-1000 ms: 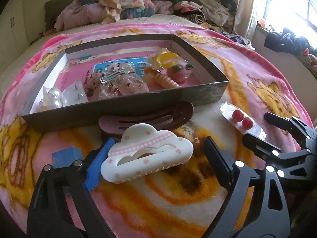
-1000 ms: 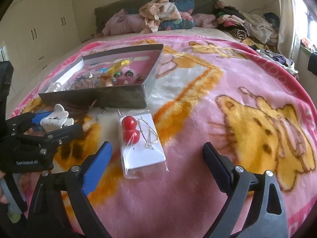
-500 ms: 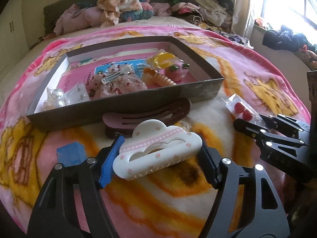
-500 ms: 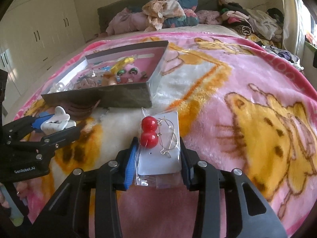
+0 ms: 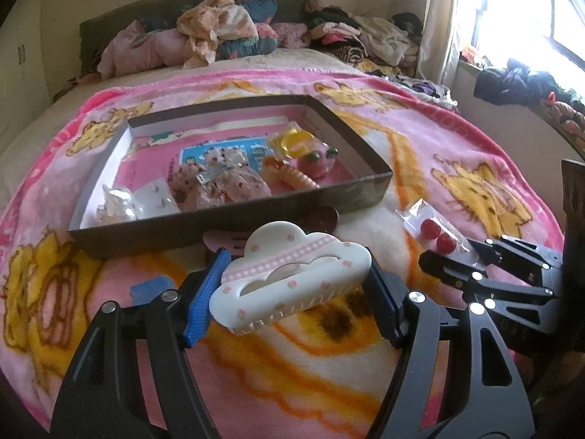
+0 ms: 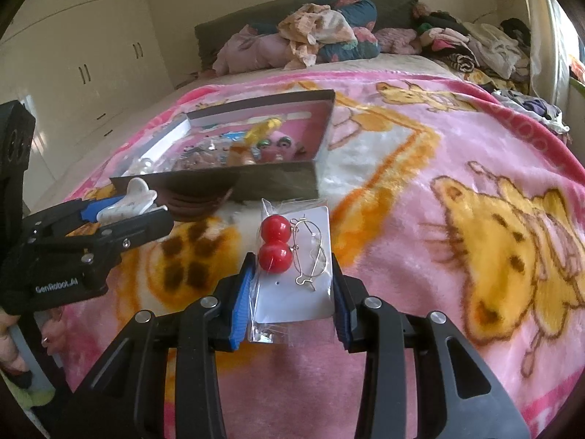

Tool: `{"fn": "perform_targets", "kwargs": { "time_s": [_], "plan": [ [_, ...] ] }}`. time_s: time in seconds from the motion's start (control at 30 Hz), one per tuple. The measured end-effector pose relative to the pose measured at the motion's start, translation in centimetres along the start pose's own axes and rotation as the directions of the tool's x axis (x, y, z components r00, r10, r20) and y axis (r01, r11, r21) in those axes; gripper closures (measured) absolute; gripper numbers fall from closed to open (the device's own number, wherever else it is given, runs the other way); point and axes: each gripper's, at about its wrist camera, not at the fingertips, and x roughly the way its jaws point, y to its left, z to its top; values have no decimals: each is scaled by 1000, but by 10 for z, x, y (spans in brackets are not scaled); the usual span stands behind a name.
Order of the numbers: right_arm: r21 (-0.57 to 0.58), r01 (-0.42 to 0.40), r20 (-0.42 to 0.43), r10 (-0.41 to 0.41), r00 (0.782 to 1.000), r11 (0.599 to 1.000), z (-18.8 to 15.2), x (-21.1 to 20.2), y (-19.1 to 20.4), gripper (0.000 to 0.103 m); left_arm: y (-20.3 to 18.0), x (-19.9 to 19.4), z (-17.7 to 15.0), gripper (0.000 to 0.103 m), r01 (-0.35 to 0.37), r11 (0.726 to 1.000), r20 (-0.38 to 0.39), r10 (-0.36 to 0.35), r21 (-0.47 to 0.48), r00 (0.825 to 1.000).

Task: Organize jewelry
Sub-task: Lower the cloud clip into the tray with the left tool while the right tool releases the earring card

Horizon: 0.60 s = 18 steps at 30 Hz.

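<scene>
My left gripper [image 5: 292,289] is shut on a white cloud-shaped hair claw [image 5: 292,278] with pink dots, held above the blanket just in front of the dark shallow box [image 5: 234,219]. My right gripper [image 6: 292,289] is shut on a clear packet of red ball earrings [image 6: 292,256] on a white card, lifted off the blanket. The box holds several hair pieces and trinkets [image 5: 234,179]. The right gripper with its packet [image 5: 438,237] shows at the right of the left wrist view. The left gripper [image 6: 120,212] shows at the left of the right wrist view.
A brown hair claw [image 5: 318,219] lies against the box's near wall. A small blue block [image 5: 150,289] lies on the pink cartoon blanket [image 6: 475,219]. Piles of clothes [image 5: 226,33] lie at the bed's far end. White wardrobes [image 6: 80,55] stand left.
Both grippers closed, the left on the cloud claw and the right on the earring packet. Both items have since lifted off the blanket.
</scene>
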Motion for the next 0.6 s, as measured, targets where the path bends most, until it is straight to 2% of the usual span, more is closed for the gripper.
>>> {"fn": "perform_targets", "kwargs": {
  "time_s": [0.6],
  "plan": [
    [-71,-19,37,22,999,997,47,8,46,67,53,-15,24,42,-39,997,70,44,-61,997]
  ]
}}
